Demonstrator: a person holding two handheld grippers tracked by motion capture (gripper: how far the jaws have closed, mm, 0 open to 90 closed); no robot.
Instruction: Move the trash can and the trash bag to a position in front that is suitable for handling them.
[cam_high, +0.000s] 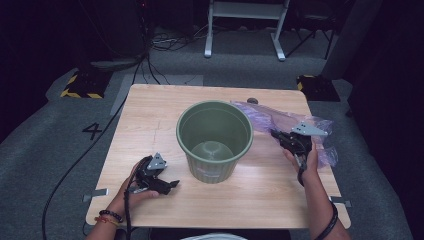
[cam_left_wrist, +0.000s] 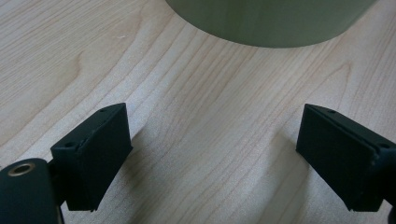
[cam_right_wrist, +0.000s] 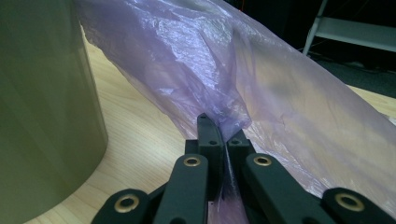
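Purple plastic bag (cam_high: 280, 120): near the tabletop's (cam_high: 150, 115) right edge, beside the green bin (cam_high: 215, 140). Right gripper (cam_right_wrist: 223, 135): jaws clamped on a fold; bin lies leftward. Left gripper (cam_left_wrist: 215, 154): jaws wide, empty, near front-left corner.

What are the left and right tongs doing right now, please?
Left tongs: open, holding nothing, over the table.
Right tongs: closed on the purple plastic bag.
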